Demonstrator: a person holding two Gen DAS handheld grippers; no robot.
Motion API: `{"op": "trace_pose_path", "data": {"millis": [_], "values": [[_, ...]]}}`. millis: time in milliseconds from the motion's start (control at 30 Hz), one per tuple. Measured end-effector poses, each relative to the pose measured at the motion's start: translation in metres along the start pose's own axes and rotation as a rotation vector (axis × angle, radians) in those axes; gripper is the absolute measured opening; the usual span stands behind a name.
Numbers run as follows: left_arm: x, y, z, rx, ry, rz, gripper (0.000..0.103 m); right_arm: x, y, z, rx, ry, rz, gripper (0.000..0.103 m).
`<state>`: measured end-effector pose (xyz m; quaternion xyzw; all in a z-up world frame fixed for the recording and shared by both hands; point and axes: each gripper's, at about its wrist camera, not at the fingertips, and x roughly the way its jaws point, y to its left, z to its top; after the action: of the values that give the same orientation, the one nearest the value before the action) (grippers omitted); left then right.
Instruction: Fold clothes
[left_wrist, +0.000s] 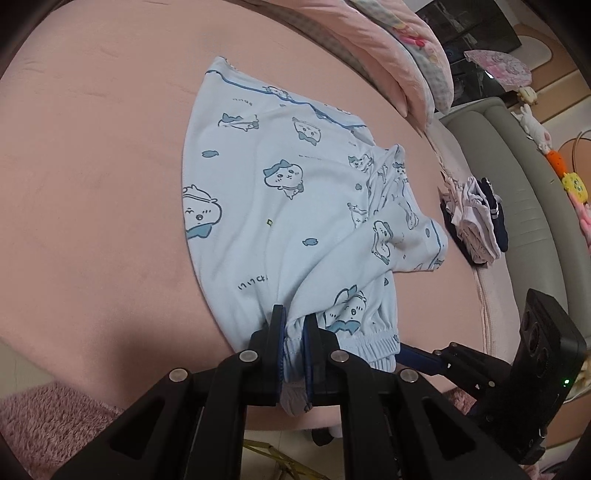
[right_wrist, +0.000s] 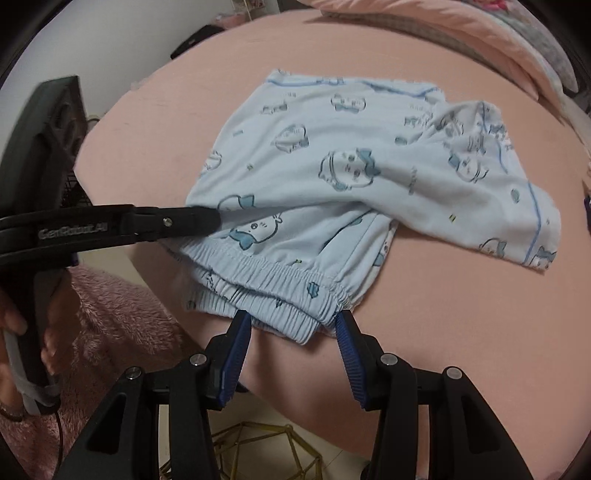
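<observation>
Pyjama shorts (right_wrist: 314, 177) of pale blue cotton with cartoon prints lie on the pink bed (right_wrist: 461, 295), the elastic waistband (right_wrist: 273, 280) towards me at 6 o'clock. I judge the cloth light, soft and floppy; it will sag and slide, so the gathered waistband gives the firmest hold. My left gripper (left_wrist: 294, 332) is clamped on the waistband corner. My right gripper (right_wrist: 293, 332) has its jaws apart, straddling the waistband edge but not pressing on it. At 3 o'clock in the left view a small pile of folded clothes (left_wrist: 476, 218) sits apart, and pillows (left_wrist: 406, 55) lie at 1 o'clock.
</observation>
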<state>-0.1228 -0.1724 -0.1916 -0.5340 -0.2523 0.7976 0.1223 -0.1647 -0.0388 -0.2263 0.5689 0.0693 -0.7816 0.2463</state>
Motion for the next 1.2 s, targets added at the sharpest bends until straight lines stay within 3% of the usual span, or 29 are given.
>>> {"op": "trace_pose_path", "data": {"millis": [200, 300, 400, 467, 600, 900, 1000, 1200], "values": [[0.001, 0.002, 0.001, -0.013, 0.005, -0.010, 0.007, 0.000, -0.002, -0.001, -0.023, 0.008, -0.011, 0.047], [0.000, -0.001, -0.002, -0.012, 0.003, -0.014, 0.007, 0.006, -0.014, 0.000, 0.033, 0.003, -0.025, 0.047], [0.000, -0.002, -0.004, -0.013, 0.005, -0.017, 0.007, 0.006, -0.021, 0.001, 0.105, -0.030, 0.037, 0.047], [0.001, -0.002, -0.004, -0.014, 0.007, -0.015, 0.007, 0.004, -0.017, 0.002, 0.085, -0.029, 0.075, 0.047], [0.004, -0.001, -0.003, -0.013, 0.013, -0.010, 0.007, 0.015, -0.014, 0.008, 0.072, -0.027, 0.017, 0.047], [0.005, -0.013, -0.015, 0.066, 0.025, 0.062, 0.007, 0.008, -0.059, 0.005, 0.305, -0.098, 0.049, 0.047], [0.015, -0.018, -0.021, 0.101, 0.057, 0.111, 0.007, 0.016, -0.071, -0.008, 0.356, -0.049, 0.058, 0.050], [0.015, -0.012, -0.022, 0.059, 0.075, 0.054, 0.008, 0.010, -0.057, -0.004, 0.233, -0.036, 0.042, 0.052]]}}
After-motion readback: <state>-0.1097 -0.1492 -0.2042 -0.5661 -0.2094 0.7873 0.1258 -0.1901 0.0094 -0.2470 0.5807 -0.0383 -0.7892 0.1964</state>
